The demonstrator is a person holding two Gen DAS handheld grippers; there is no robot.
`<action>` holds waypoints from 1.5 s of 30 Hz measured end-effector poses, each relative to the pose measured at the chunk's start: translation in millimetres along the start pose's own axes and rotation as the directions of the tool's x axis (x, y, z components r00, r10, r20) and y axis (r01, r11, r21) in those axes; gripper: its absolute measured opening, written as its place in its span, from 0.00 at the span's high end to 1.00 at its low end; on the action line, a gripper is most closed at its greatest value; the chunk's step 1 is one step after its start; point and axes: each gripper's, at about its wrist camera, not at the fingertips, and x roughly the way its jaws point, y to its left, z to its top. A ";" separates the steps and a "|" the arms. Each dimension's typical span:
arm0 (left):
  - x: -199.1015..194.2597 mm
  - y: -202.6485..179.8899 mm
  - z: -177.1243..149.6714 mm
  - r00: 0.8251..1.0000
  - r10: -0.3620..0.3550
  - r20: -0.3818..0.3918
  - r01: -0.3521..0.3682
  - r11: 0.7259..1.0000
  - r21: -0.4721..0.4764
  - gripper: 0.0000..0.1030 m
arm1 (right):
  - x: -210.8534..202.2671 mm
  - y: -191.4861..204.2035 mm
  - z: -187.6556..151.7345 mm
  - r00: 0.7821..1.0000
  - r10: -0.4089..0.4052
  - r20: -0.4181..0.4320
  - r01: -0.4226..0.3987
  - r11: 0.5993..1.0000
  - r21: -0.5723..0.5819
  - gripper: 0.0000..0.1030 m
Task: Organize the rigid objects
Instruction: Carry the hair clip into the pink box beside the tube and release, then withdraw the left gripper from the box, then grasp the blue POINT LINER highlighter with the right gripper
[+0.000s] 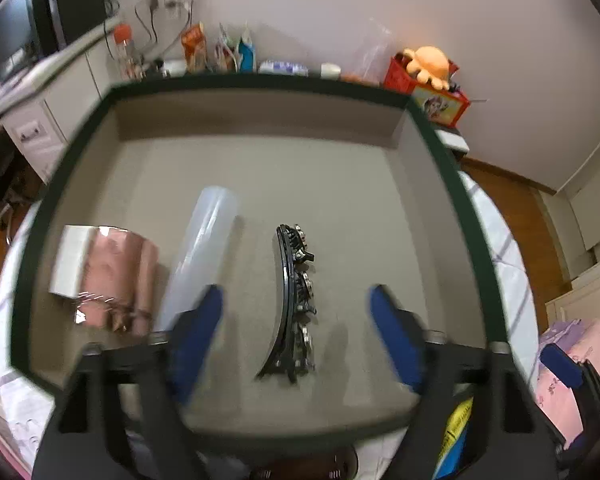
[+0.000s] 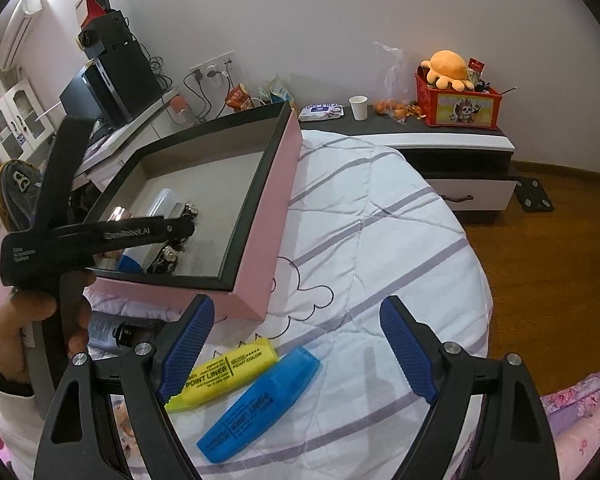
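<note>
The left gripper (image 1: 296, 312) hangs over the pink box (image 2: 260, 236) with jaws wide apart, holding nothing; a black hair clip (image 1: 294, 300) lies on the box floor between them, beside a clear tube (image 1: 200, 252) and a shiny pink item (image 1: 112, 276) (blurred). The right gripper (image 2: 296, 344), also wide open and empty, is above the yellow marker (image 2: 224, 372) and blue marker (image 2: 260, 404) on the bed cover (image 2: 380, 220).

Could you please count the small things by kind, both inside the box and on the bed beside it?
Highlighters: 2, yellow and blue, on the bed
Hair clips: 1, in the box
Clear tubes: 1, in the box
Rose-gold boxes: 1, in the box
Total: 5
</note>
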 end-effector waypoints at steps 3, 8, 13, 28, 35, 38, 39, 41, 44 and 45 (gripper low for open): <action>-29.8 2.9 -6.9 0.997 0.047 0.062 -0.048 0.999 0.025 0.11 | -8.5 2.5 -3.8 1.000 -0.009 0.006 0.009 1.000 0.003 0.16; -79.5 14.2 -25.2 0.970 0.166 0.178 -0.179 0.982 0.065 0.03 | -22.3 6.6 -10.8 1.000 -0.020 0.019 0.020 1.000 0.008 0.16; -114.1 32.0 -47.9 0.958 0.178 0.224 -0.199 0.977 0.072 0.01 | -29.1 11.1 -21.9 0.999 -0.031 0.014 0.031 0.999 0.024 0.16; -131.2 59.6 -98.8 0.971 0.129 0.203 -0.150 0.984 0.093 0.00 | -22.0 17.1 -61.7 0.989 -0.141 -0.041 0.145 0.983 0.115 0.16; -133.2 63.0 -108.7 0.975 0.102 0.196 -0.127 0.985 0.119 0.00 | -2.7 32.0 -66.6 0.980 -0.181 -0.080 0.189 0.977 0.100 0.16; -131.2 64.0 -111.1 0.978 0.097 0.187 -0.122 0.984 0.129 0.00 | 6.1 38.8 -67.2 0.961 -0.263 -0.085 0.268 0.961 0.059 0.16; -130.3 64.0 -111.7 0.978 0.097 0.185 -0.123 0.984 0.132 0.00 | 7.0 39.5 -67.5 0.952 -0.294 -0.081 0.298 0.953 0.044 0.16; -128.2 64.6 -113.0 0.980 0.093 0.179 -0.117 0.984 0.133 0.00 | 5.7 37.1 -67.6 0.933 -0.352 -0.076 0.355 0.934 0.029 0.17; -124.1 66.2 -114.5 0.982 0.088 0.168 -0.111 0.985 0.133 0.00 | -0.1 27.8 -66.9 0.902 -0.428 -0.062 0.430 0.903 0.020 0.17; -122.3 66.6 -114.8 0.983 0.085 0.163 -0.107 0.985 0.132 0.00 | -0.8 24.6 -65.5 0.905 -0.421 -0.059 0.422 0.906 0.022 0.17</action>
